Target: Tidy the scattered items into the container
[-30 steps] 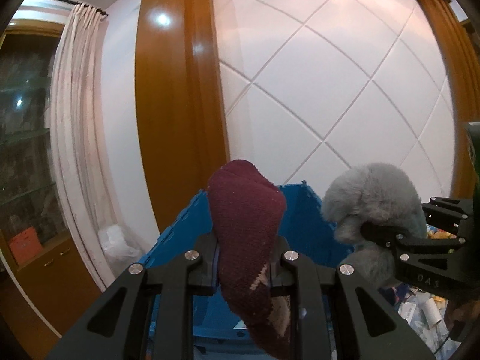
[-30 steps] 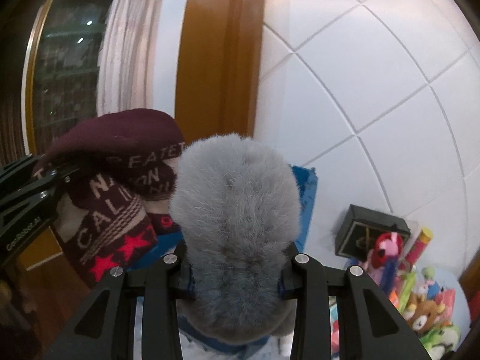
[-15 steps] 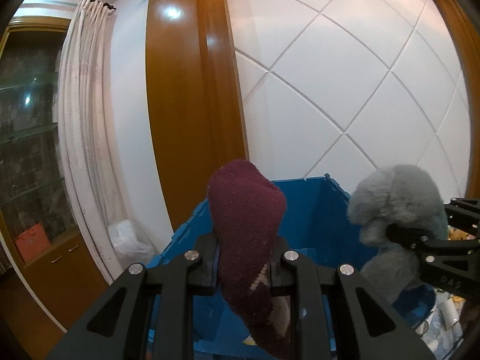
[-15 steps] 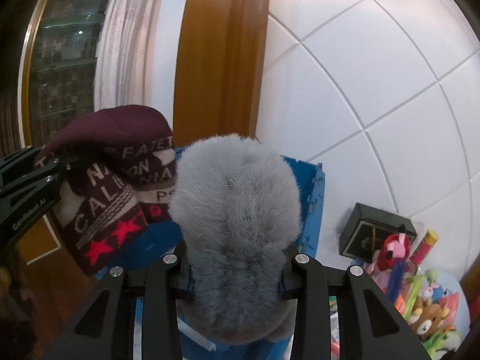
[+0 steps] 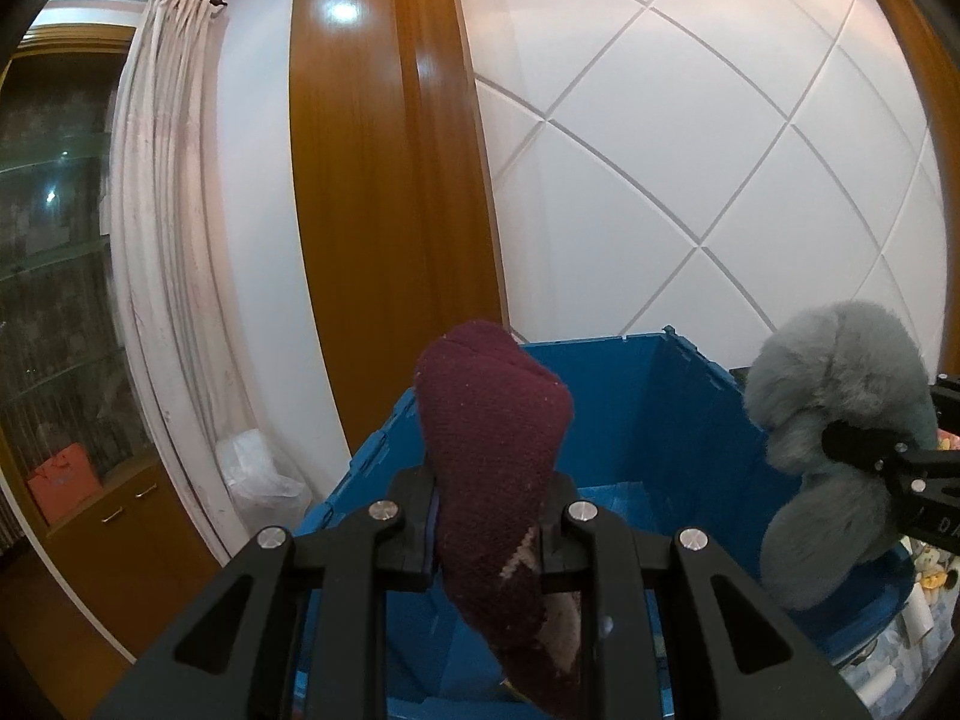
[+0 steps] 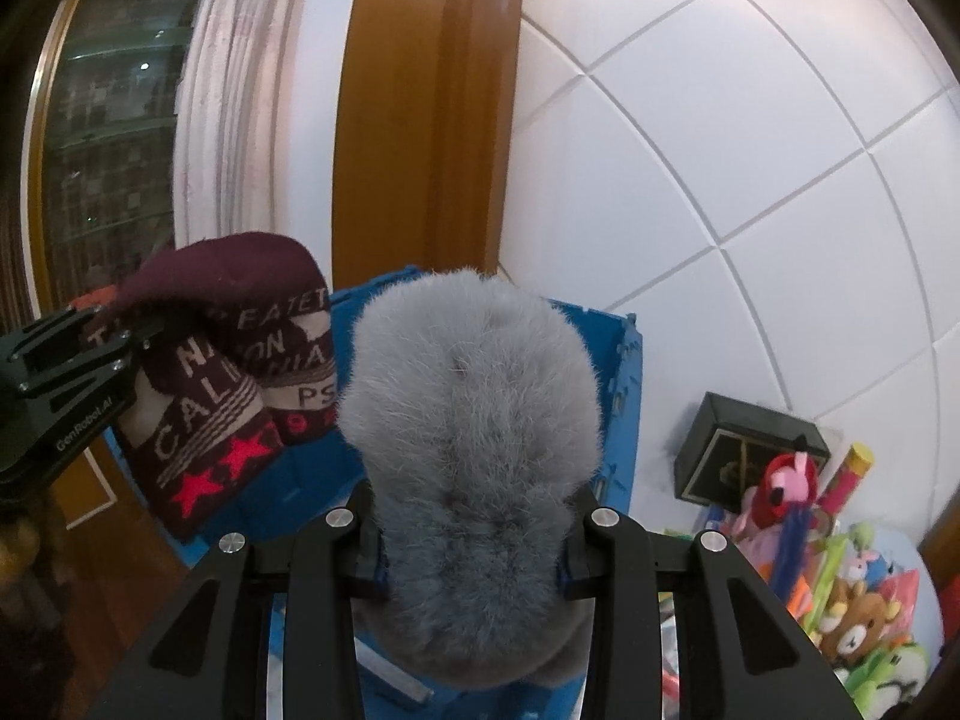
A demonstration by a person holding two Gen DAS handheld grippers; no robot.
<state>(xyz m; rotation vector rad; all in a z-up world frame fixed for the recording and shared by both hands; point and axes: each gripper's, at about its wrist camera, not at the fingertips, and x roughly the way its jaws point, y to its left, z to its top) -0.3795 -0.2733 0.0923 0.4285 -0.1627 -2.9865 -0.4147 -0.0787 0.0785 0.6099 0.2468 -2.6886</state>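
My left gripper (image 5: 489, 528) is shut on a maroon knitted hat (image 5: 498, 456) with lettering and red stars, also seen in the right wrist view (image 6: 228, 360). My right gripper (image 6: 471, 540) is shut on a grey furry item (image 6: 474, 444), which also shows at the right of the left wrist view (image 5: 834, 438). Both are held above the open blue crate (image 5: 654, 414), whose far wall shows behind the fur in the right wrist view (image 6: 618, 360). The left gripper's body (image 6: 60, 396) is at the left of the right wrist view.
A white quilted wall panel (image 5: 720, 180) and a wooden pillar (image 5: 384, 180) stand behind the crate. A white curtain (image 5: 168, 240) and a white bag (image 5: 258, 474) are to its left. A dark box (image 6: 744, 450) and several soft toys (image 6: 840, 588) lie to its right.
Both grippers have moved forward and up over the crate with their items still held; more of the crate's inside shows now. The grips have not changed.
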